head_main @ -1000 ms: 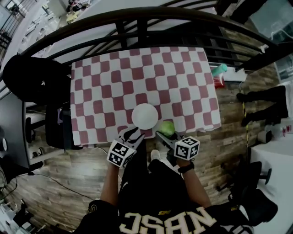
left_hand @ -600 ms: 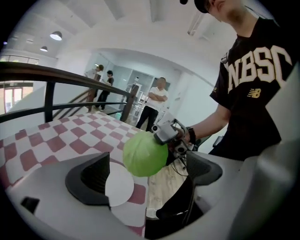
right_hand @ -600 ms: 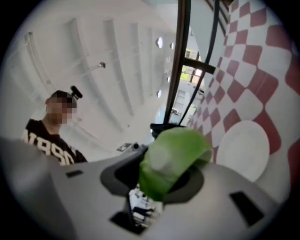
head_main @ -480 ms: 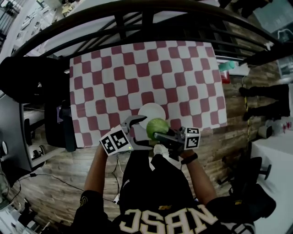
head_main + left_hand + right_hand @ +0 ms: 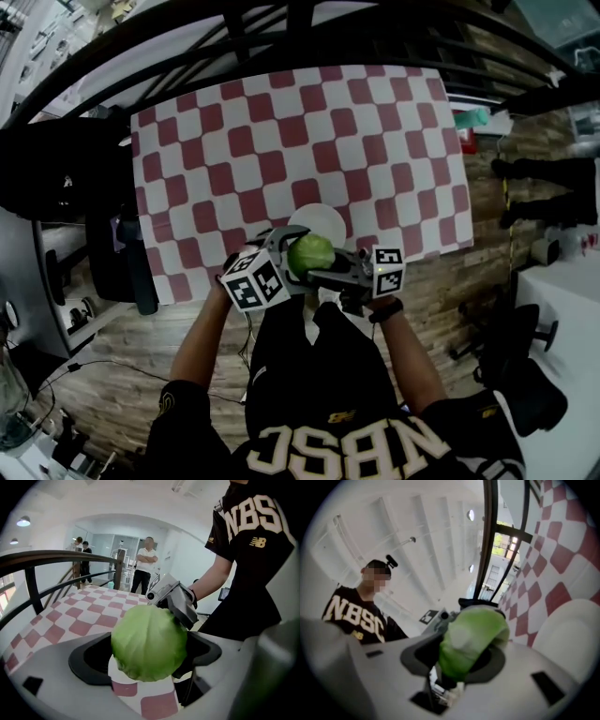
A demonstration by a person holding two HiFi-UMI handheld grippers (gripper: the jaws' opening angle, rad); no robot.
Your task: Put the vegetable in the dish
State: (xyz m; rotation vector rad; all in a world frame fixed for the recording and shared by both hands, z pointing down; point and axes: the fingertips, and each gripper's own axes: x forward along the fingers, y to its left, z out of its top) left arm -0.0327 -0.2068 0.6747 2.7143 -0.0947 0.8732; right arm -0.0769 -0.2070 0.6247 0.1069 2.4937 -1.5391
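The right gripper (image 5: 330, 273) is clamped on a green cabbage (image 5: 310, 253) and carries it in the air at the near edge of the desk (image 5: 281, 141), which is covered with a red-and-white checked cloth. The white dish (image 5: 322, 217) lies on that cloth just beyond the cabbage, partly hidden behind it in the head view. The right gripper view shows the cabbage squeezed between that gripper's 2 jaws, with the dish low and to the right. The left gripper (image 5: 281, 255) has its jaws spread wide on either side of the same cabbage. Its own view shows the leafy ball filling the gap, but I cannot tell whether those jaws touch it, and the right gripper looks to be the 1 bearing the weight. The step in hand appears to be the carry toward the dish, with the release not yet done. To do it well, the cabbage should go forward until it sits squarely over the dish's centre. It should then come down until it rests on the dish before the right jaws part, since a round head dropped from height would likely roll off onto the cloth. The left gripper would do best to stay clear of the leaves, or only steady them lightly.
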